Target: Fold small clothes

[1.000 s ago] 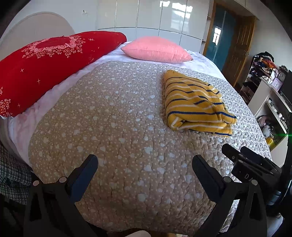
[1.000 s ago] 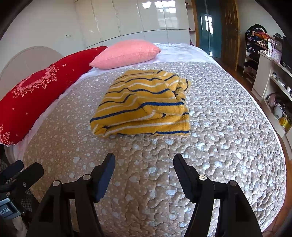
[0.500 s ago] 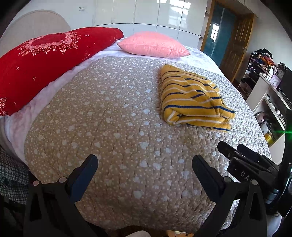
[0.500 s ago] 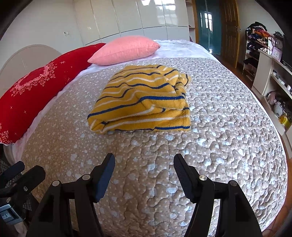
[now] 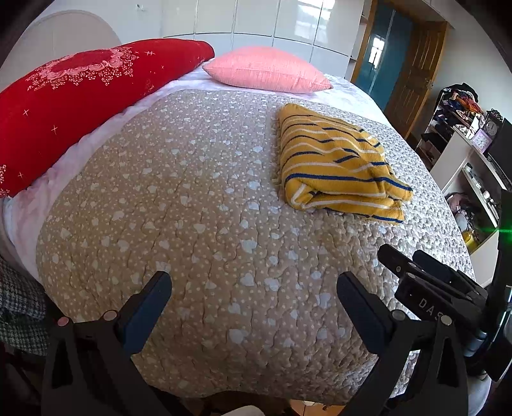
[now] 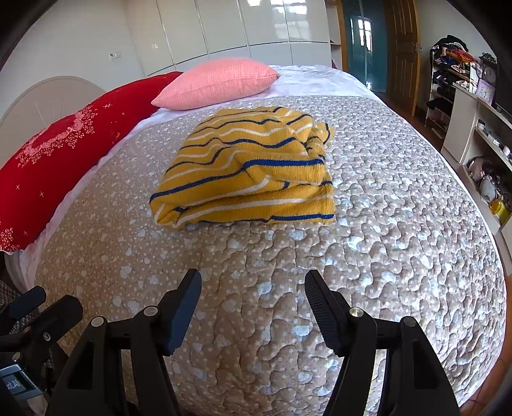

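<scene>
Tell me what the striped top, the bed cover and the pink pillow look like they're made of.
Striped top: a thick soft knit, matte, with a visible ribbed weave in the right wrist view; likely cotton or acrylic.
Bed cover: quilted plush fabric with a slight sheen; wavy stitch lines puff it up.
Pink pillow: woven cloth with a fine waffle-like grid, matte.

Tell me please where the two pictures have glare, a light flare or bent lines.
Left wrist view: green lens flare at the right edge, window glare on the glossy wardrobe doors, the quilt bulging from fisheye distortion. Right wrist view: similar glare on the wardrobe doors, dark rounded corners, sharp focus on the striped sweater.
</scene>
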